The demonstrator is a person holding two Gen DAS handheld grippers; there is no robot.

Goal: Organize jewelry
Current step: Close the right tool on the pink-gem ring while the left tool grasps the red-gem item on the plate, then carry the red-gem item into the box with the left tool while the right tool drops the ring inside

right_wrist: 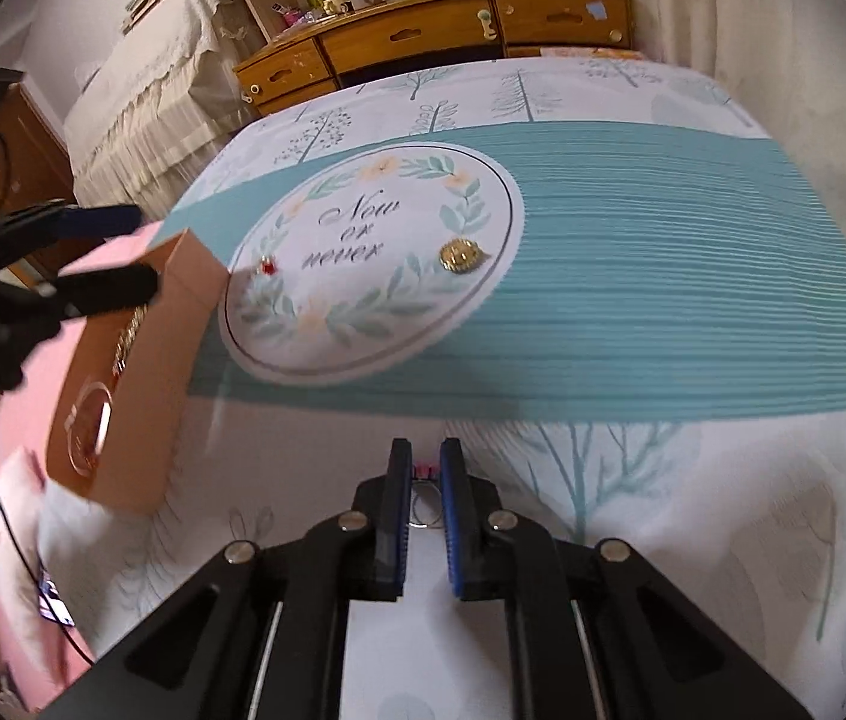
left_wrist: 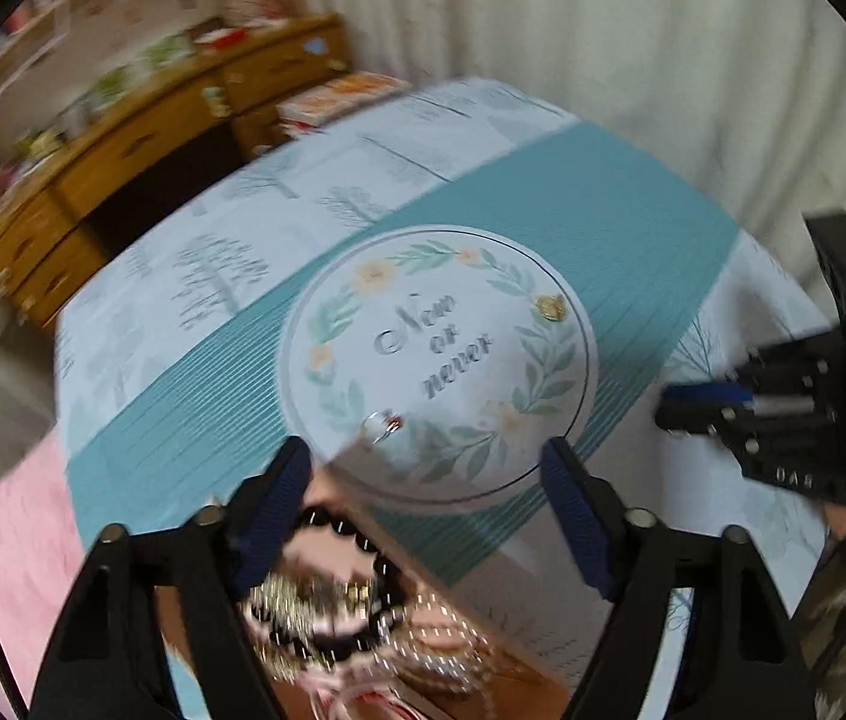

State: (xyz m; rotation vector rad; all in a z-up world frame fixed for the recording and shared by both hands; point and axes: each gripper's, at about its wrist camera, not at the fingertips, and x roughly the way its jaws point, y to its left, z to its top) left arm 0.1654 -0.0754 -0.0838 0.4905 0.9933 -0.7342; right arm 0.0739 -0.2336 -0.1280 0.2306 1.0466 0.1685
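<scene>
Rings like this are tiny, hard and slippery. Low in the right wrist view, the right tool (right_wrist: 425,483) is clamped on a ring (right_wrist: 423,495) by its band, the safest hold. Left tool (left_wrist: 426,468) hangs open above the jewelry box (right_wrist: 141,372), at left.

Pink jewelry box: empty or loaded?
Loaded. The pink box holds a black bead bracelet, gold pieces and pearl strands in the left wrist view.

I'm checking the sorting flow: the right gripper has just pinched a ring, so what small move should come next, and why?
Probably carry the ring, held in the shut right gripper, left toward the open pink box: other jewelry already lies there, and the open left gripper hangs over it.
</scene>
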